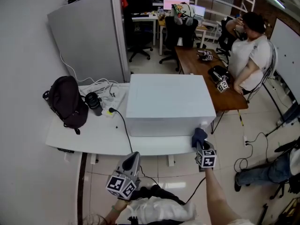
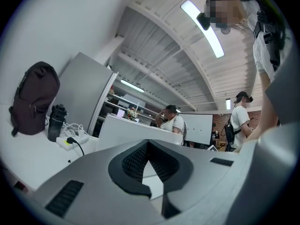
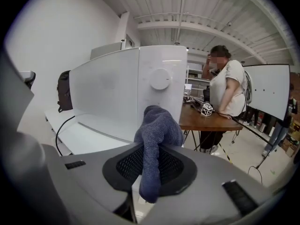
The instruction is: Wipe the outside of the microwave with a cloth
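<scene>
The white microwave [image 1: 166, 102] stands on a white table [image 1: 84, 135]. My right gripper [image 1: 200, 142] is shut on a dark blue cloth [image 1: 198, 136], which it holds at the microwave's front right corner. In the right gripper view the cloth [image 3: 157, 135] bulges out between the jaws of that gripper [image 3: 150, 149], close to the microwave's front [image 3: 117, 93] below its round knob [image 3: 160, 78]. My left gripper [image 1: 131, 162] hangs off the table's front edge, well short of the microwave. In its own view the left gripper [image 2: 148, 144] is shut and holds nothing.
A black backpack [image 1: 65, 100], a black bottle [image 1: 93, 103] and a power strip with cables [image 1: 110, 110] lie left of the microwave. Its black cord [image 1: 124, 125] trails over the table's front. A grey partition [image 1: 89, 36] stands behind. A person [image 1: 248, 55] leans at a wooden desk [image 1: 197, 62].
</scene>
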The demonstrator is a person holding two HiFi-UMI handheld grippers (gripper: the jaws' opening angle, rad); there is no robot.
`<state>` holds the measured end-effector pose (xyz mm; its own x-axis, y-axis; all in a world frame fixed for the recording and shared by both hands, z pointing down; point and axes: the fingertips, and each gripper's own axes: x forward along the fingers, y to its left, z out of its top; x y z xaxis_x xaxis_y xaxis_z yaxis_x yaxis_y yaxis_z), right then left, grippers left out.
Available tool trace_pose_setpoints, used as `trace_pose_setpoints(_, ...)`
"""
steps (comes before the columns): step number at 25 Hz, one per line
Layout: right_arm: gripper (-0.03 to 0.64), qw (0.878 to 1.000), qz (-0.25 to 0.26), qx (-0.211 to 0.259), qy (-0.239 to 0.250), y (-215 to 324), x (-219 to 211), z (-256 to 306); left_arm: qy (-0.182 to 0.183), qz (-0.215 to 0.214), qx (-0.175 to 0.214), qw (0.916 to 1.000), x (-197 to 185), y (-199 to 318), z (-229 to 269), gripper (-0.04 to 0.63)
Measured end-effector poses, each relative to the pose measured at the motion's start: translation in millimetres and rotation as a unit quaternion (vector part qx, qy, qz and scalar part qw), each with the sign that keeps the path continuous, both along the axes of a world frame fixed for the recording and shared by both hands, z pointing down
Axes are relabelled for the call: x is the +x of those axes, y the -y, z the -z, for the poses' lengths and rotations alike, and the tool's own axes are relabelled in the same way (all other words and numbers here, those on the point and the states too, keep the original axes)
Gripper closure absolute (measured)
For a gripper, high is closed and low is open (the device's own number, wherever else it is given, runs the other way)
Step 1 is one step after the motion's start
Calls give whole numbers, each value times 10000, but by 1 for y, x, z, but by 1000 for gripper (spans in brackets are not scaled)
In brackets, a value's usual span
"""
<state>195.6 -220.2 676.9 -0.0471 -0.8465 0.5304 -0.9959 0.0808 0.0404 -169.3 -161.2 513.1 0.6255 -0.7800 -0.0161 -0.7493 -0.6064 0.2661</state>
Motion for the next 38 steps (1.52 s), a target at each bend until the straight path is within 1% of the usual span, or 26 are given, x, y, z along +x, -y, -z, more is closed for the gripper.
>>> trace_pose_setpoints(7, 549, 9987, -320, 382, 138, -26, 6, 27, -75, -338, 17, 9994, 9, -6, 5, 609)
trace_pose_setpoints(12, 549, 9953, -554, 785, 153, -41, 28, 56, -170, -474, -85, 9987, 14, -4, -4, 609)
trace_pose_setpoints(15, 549, 9926, -659, 1009, 132, -43, 39, 78, -193, -626, -105, 9978, 25, -1, -4, 609)
trace_pose_setpoints(19, 549, 9890, -599, 1350, 18, -37, 57, 116, -309, -835, -22, 9960, 47, -2, 8, 609)
trace_pose_setpoints(24, 549, 9812, -191, 1911, -210, 0, 88, 181, -538, -1037, 44, 9931, 85, 5, 17, 609)
trace_pose_setpoints(26, 549, 9781, -63, 2055, -309, 29, 110, 201, -570, -1104, 98, 9922, 111, 14, 19, 609)
trace_pose_setpoints(28, 549, 9767, 51, 2125, -294, 63, 132, 210, -498, -1149, 250, 9918, 142, 26, 24, 609)
trace_pose_setpoints(30, 549, 9777, 258, 2072, -223, 98, 149, 208, -425, -1086, 436, 9922, 169, 42, 30, 609)
trace_pose_setpoints(33, 549, 9796, 752, 1843, -277, 149, 164, 194, -468, -786, 580, 9941, 202, 68, 39, 609)
trace_pose_setpoints(35, 549, 9778, 1160, 1721, -300, 184, 163, 187, -463, -550, 638, 9954, 219, 80, 42, 609)
trace_pose_setpoints(38, 549, 9729, 1733, 1514, -235, 231, 152, 169, -386, -208, 598, 9972, 235, 88, 38, 609)
